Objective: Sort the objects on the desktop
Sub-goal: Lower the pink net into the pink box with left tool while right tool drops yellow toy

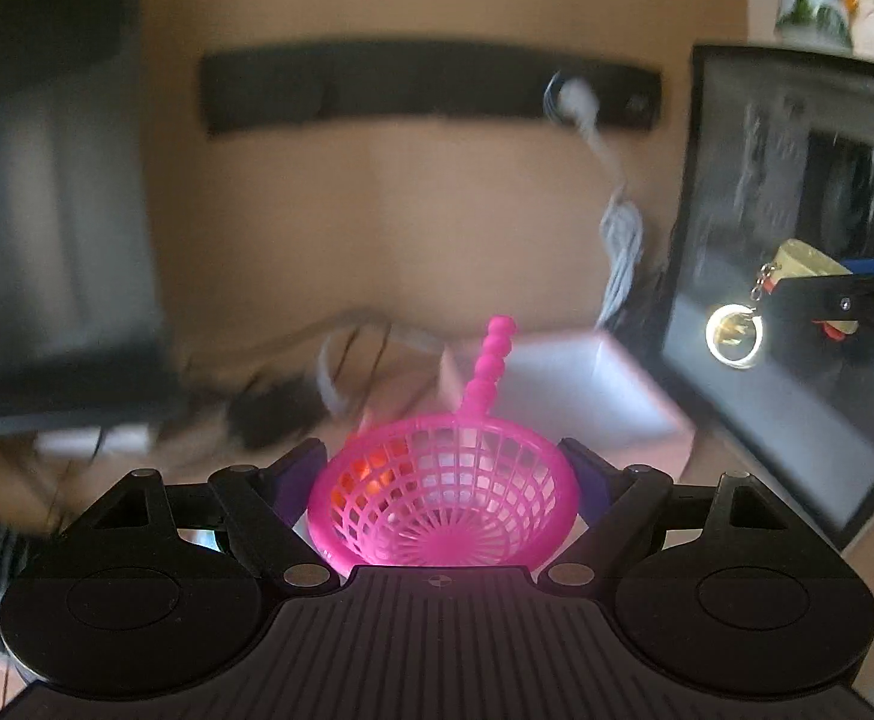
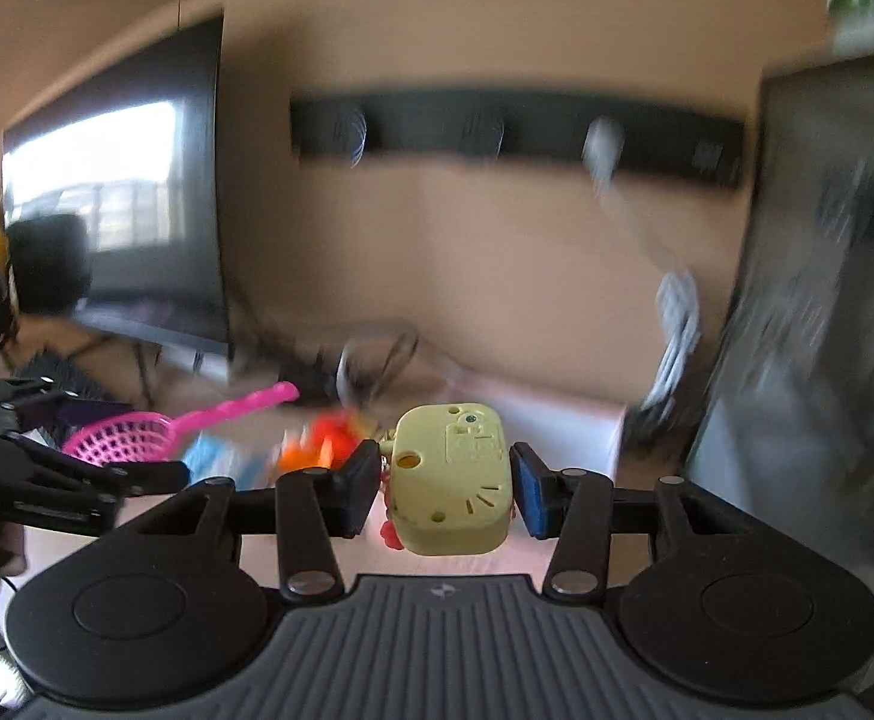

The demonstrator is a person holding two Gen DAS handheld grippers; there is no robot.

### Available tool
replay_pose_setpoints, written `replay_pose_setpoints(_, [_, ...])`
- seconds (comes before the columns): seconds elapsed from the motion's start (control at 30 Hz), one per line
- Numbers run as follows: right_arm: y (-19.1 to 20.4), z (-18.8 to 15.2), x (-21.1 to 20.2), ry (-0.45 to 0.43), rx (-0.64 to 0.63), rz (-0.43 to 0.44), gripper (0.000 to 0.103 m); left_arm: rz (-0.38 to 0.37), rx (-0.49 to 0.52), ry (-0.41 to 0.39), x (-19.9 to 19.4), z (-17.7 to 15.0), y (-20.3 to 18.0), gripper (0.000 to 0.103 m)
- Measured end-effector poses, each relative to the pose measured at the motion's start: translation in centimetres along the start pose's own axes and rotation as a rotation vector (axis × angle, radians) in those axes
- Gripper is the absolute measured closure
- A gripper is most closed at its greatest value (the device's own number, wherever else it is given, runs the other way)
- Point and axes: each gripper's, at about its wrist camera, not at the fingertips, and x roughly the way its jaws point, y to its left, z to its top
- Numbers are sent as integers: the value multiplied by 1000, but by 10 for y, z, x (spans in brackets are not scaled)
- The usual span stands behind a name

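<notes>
Nearest the left wrist camera, the left gripper (image 1: 444, 480) is clamping a pink plastic strainer (image 1: 442, 501) by the sides of its mesh bowl, with both purple pads pressing on the rim. Its jaws are standing wide around the bowl. The strainer's beaded handle is pointing up and away from the camera. Beyond the bowl, a pale pink box (image 1: 586, 396) is sitting on the desk, heavily blurred. A dark monitor (image 1: 796, 276) is standing at the right edge. In front of that screen, the right gripper (image 1: 820, 306) is entering from the right, carrying a yellow toy (image 1: 808, 261) with a round keyring (image 1: 734, 336) dangling below it.

Nearest the right wrist camera, the right gripper (image 2: 445, 483) is holding the yellow toy (image 2: 448, 480) between a black pad on one side and a blue pad on the other. Both pads are touching the toy's sides, so the jaws are standing at a narrow setting. At the left edge, the left gripper (image 2: 137, 468) is showing with the pink plastic strainer (image 2: 122, 438) in it, handle slanting up to the right. Blurred orange and blue items (image 2: 317, 450) are lying below, between the two grippers. A black strip (image 2: 514, 132) is running along the beige wall behind.
</notes>
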Motion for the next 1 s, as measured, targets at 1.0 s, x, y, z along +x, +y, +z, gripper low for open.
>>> replay_pose_setpoints(1.0, [-78,26,177,108,204,-194,56,-60,-41,178,134,-44,11,0])
